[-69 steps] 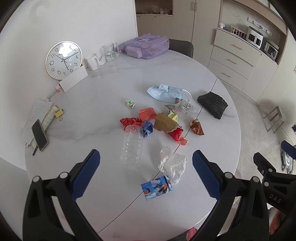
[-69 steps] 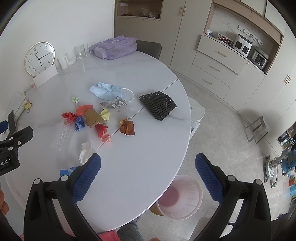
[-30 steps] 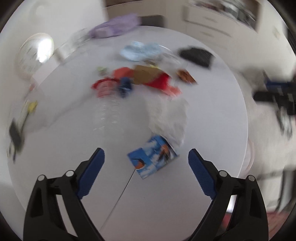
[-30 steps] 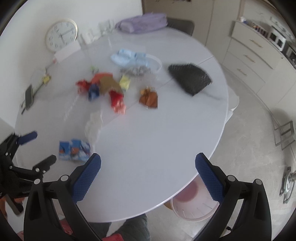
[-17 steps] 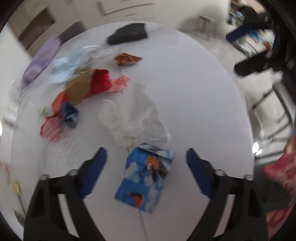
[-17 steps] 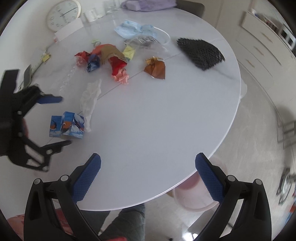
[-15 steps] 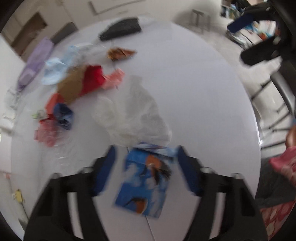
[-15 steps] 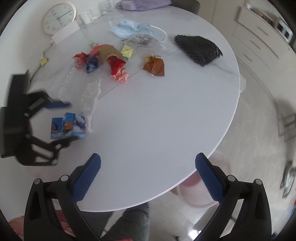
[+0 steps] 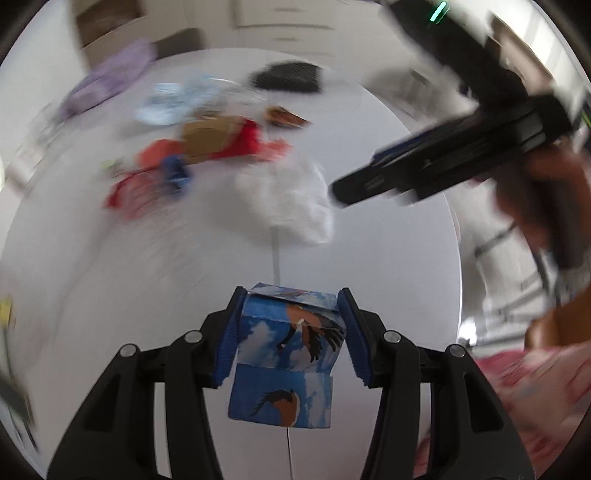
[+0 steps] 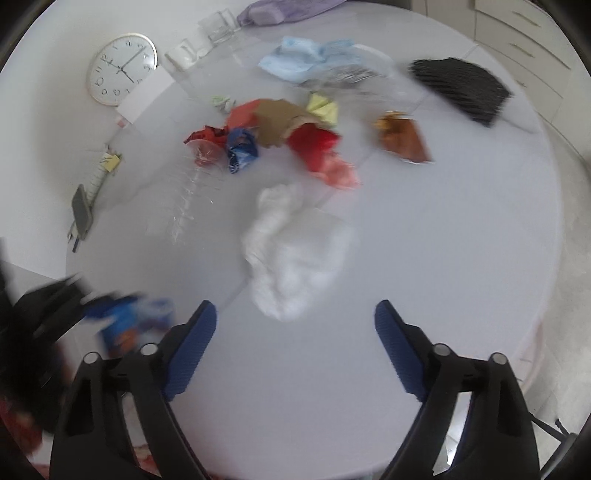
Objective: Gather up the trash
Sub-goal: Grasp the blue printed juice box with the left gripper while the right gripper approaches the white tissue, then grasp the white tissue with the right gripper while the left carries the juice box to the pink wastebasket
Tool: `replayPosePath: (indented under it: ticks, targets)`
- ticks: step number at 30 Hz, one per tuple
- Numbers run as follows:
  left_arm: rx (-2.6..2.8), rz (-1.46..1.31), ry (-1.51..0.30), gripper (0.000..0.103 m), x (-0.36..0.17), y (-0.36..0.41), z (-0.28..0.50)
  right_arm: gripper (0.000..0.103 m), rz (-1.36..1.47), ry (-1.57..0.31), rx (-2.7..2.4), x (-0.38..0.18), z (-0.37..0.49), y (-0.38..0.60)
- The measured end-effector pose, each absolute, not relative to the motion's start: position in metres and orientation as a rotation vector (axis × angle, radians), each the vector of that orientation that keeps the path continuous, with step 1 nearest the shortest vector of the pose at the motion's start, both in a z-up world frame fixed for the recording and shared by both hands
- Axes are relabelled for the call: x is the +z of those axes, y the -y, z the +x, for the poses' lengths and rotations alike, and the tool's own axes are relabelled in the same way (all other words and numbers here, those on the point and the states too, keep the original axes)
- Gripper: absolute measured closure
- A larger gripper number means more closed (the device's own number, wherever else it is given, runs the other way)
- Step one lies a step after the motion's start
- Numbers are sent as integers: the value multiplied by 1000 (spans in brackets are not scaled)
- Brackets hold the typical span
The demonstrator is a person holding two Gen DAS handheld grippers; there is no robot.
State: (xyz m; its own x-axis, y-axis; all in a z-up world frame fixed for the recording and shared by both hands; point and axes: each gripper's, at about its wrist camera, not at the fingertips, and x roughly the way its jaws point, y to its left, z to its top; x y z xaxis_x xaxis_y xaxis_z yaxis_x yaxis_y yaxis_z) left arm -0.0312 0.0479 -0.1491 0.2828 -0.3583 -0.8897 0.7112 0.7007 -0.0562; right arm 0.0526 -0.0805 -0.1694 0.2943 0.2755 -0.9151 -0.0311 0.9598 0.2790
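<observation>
My left gripper (image 9: 290,325) is shut on a blue carton (image 9: 286,354) printed with birds, held over the white round table (image 9: 110,295). The carton and the left gripper show blurred in the right wrist view (image 10: 129,321). My right gripper (image 10: 295,339) is open and empty, just short of a crumpled white tissue (image 10: 295,251), which also shows in the left wrist view (image 9: 291,203). Beyond lie red, blue, brown and yellow wrappers (image 10: 280,136), a clear plastic bottle (image 10: 192,199), a blue face mask (image 10: 306,59) and an orange foil wrapper (image 10: 402,140).
A black mesh pouch (image 10: 461,88), a clock (image 10: 122,68), glasses (image 10: 218,26), a purple bag (image 10: 288,9) and a phone (image 10: 81,214) sit around the table's far and left sides. The right gripper's body (image 9: 461,155) crosses the left wrist view.
My left gripper has closed on the blue carton and lifted it. My right gripper has swung left and down toward the white tissue.
</observation>
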Motion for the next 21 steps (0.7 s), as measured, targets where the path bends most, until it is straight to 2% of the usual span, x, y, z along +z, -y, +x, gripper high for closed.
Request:
replayPosePath:
  ticks: [1,3,8,9,10,11,12,16,21]
  targets:
    - [-698,344,-1064,54,-141,-59,-34,24,218,-1260,203,-175,59,75]
    - [-637,284,-1066,54,-130,-74,-38,34,202,-1285,165,-191,73,66]
    - [-555,244,-1045,54,-115,-93,-49,46,159,-1349,74,-216,84,58]
    - [-547,247,-1042,54,-114,-94,-49,56,146,-1331,71,-216,83,56]
    - [-538,251,-1040,54,-114,-93,-49,61,128,-1329,63,-216,83,54]
    - [-529,253,-1036,54,-113,-94,-49,84,119,-1331,58,-216,83,54]
    - [-521,248,-1031,54,-112,-94,-49,98,148,-1335,83,-216,83,55]
    - [-513,250,-1022,54,-110,-87,-51,98,249,-1318,142,-213,72,68]
    - [-582,325,-1005,54,-106,-36,-63,98,288,-1233,125,-170,30,120]
